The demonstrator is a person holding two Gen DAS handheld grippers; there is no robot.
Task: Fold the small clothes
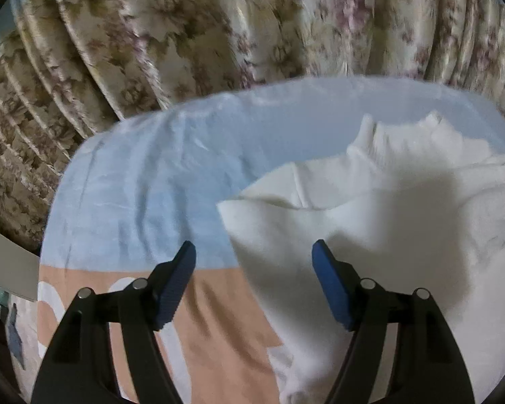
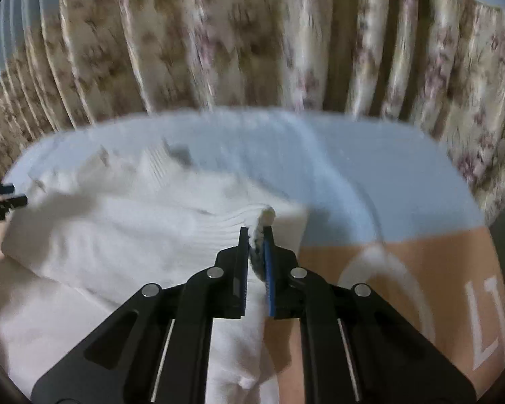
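A white knitted garment (image 1: 370,208) lies partly folded on a bed sheet, its ribbed collar toward the far side. My left gripper (image 1: 254,252) is open above the garment's left edge and holds nothing. In the right wrist view the same white garment (image 2: 124,222) spreads to the left. My right gripper (image 2: 256,232) is shut on a bunched edge of the garment, and a tuft of fabric sticks out above the fingertips (image 2: 243,235). The left gripper's black tip (image 2: 3,198) shows at the far left edge of that view.
The bed sheet is light blue (image 1: 158,175) at the far side and peach with white letters (image 2: 437,286) nearer me. A floral curtain (image 1: 219,27) hangs close behind the bed, also seen in the right wrist view (image 2: 252,33).
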